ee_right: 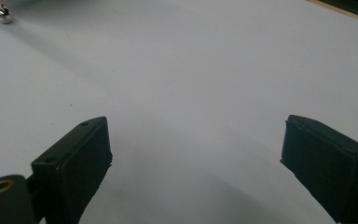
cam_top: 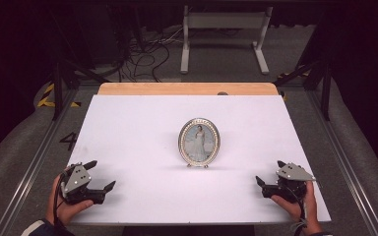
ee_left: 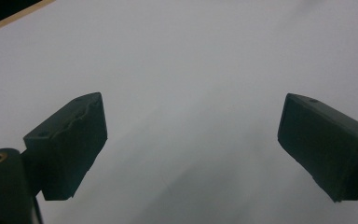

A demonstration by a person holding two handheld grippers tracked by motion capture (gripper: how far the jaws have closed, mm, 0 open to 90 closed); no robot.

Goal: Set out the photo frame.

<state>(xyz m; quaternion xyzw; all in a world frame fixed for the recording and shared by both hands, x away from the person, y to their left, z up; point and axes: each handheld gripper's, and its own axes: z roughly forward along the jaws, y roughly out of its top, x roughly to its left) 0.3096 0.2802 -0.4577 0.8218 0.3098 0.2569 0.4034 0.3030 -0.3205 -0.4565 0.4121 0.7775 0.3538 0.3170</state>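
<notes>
An oval silver picture frame (cam_top: 199,141) with a portrait stands upright in the middle of the white board (cam_top: 142,123). One small shiny foot of the frame (ee_right: 2,14) shows at the top left of the right gripper view. My left gripper (cam_top: 103,174) rests at the board's front left corner, held in a hand, jaws wide apart and pointing right. My right gripper (cam_top: 269,171) sits at the front right, open and pointing left toward the frame. In both gripper views the left gripper (ee_left: 191,135) and right gripper (ee_right: 196,149) have nothing but white board between the jaws.
A strip of wooden tabletop (cam_top: 187,88) shows behind the board. Beyond it, a white stand's legs (cam_top: 224,34) and loose cables (cam_top: 142,54) lie on the grey floor. Metal rails (cam_top: 344,162) run along both sides of the table.
</notes>
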